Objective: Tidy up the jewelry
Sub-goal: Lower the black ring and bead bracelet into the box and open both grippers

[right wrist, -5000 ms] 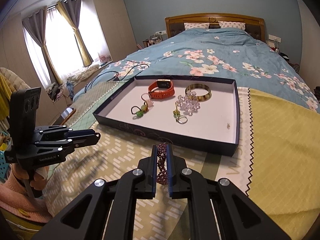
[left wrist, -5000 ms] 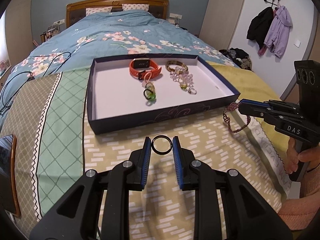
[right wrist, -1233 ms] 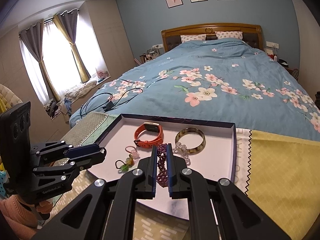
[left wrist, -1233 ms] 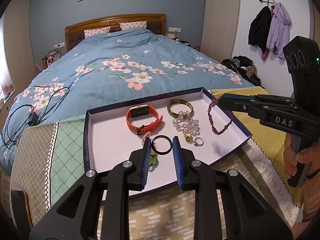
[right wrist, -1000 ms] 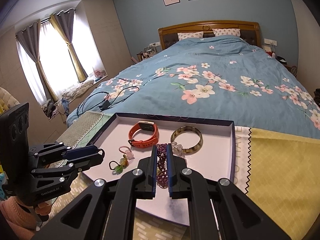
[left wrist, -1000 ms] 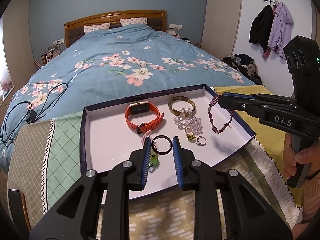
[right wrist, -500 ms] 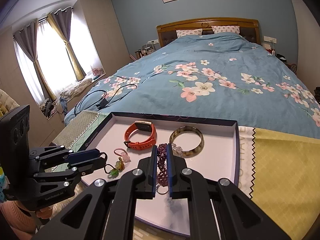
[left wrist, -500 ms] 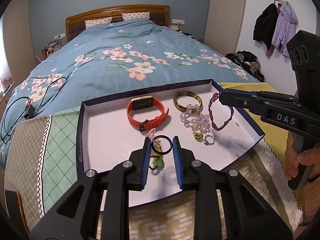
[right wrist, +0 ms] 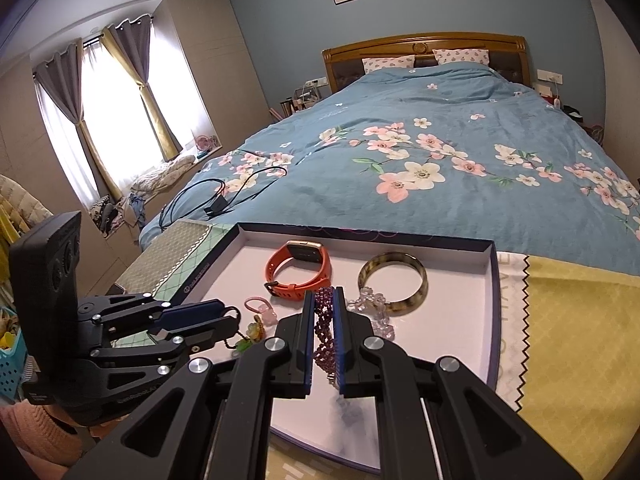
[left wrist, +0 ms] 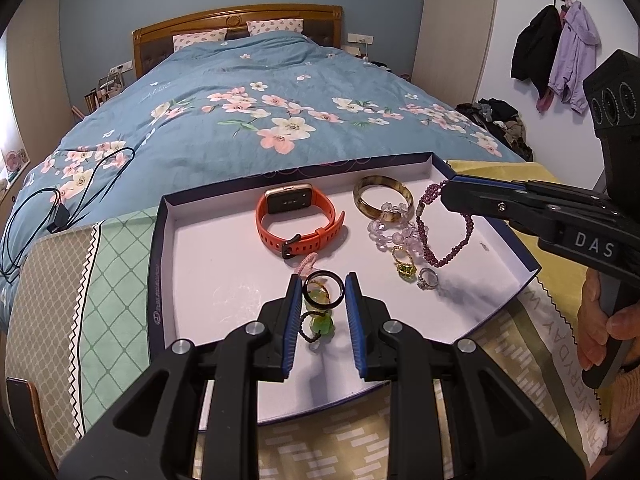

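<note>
Where blanket lay, now tray (left wrist: 160, 264) (both loads (left wrist: 323, 289) gripped).

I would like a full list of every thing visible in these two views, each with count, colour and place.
tray: 1, dark blue rim, white floor, on bed foot
watch: 1, orange, tray rear
bangle: 1, brown-gold, tray rear right
clear bead bracelet: 1, clear, before bangle
silver ring: 1, tray right
yellow-green ring: 1, beside silver ring
green charm cord: 1, tray front
black ring: 1, in left gripper
purple bead bracelet: 1, hanging from right gripper
cable: 1, black, on duvet
jackets: 2, black, lilac, wall hooks
left gripper: black
right gripper: black
</note>
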Available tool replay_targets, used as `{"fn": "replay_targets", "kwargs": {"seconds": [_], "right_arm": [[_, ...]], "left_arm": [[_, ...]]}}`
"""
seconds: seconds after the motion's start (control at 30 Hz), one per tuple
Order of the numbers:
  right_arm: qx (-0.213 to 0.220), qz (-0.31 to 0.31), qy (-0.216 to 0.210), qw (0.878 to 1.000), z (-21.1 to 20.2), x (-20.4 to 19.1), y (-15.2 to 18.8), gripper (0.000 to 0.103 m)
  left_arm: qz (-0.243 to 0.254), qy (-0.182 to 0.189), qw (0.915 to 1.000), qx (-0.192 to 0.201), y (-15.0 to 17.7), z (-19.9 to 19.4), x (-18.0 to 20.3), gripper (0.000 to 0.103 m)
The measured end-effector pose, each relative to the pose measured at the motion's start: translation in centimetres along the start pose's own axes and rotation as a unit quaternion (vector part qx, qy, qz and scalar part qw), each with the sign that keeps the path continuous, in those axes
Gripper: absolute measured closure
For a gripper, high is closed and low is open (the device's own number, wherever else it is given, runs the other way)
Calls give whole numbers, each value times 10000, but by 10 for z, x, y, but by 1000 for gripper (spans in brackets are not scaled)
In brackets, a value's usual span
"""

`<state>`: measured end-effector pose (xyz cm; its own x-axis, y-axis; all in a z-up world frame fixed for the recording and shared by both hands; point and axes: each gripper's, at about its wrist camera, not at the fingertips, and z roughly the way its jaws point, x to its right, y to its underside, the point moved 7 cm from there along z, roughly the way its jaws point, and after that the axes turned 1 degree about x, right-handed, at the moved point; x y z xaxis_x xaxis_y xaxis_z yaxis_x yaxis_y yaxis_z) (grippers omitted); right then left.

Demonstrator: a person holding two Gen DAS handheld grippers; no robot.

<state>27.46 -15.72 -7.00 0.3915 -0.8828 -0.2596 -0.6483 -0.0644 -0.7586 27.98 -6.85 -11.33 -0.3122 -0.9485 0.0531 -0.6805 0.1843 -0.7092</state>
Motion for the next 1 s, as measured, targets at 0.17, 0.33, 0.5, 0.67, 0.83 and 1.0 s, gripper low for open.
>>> {"fn": "replay_targets", "kwargs": {"seconds": [0.17, 0.33, 0.5, 0.67, 0.83, 1.0], "right_arm": [[-4, -10, -70, 10000, 0, -5, 0, 96], [-31, -4, -142, 9999, 2, -7, 1, 96], [-94, 76, -202, 9997, 8, -6, 2, 96], [-134, 138, -198, 9996, 13, -2, 3, 96], [-129, 168, -284, 9994, 14, -3, 3, 96], [-145, 225, -264, 9993, 16, -1, 3, 96]], "left_arm": [[-20, -29, 10000, -24, 1, 3, -2, 81], [-35, -38, 10000, -41, 0, 5, -3, 81], [-26, -66, 9999, -82, 0, 10, -4, 81], [-35, -89, 9999, -109, 1, 13, -5, 81], [-43, -64, 9999, -126, 1, 15, -5, 81], [-24, -39, 9999, -164, 2, 17, -4, 81]]}}
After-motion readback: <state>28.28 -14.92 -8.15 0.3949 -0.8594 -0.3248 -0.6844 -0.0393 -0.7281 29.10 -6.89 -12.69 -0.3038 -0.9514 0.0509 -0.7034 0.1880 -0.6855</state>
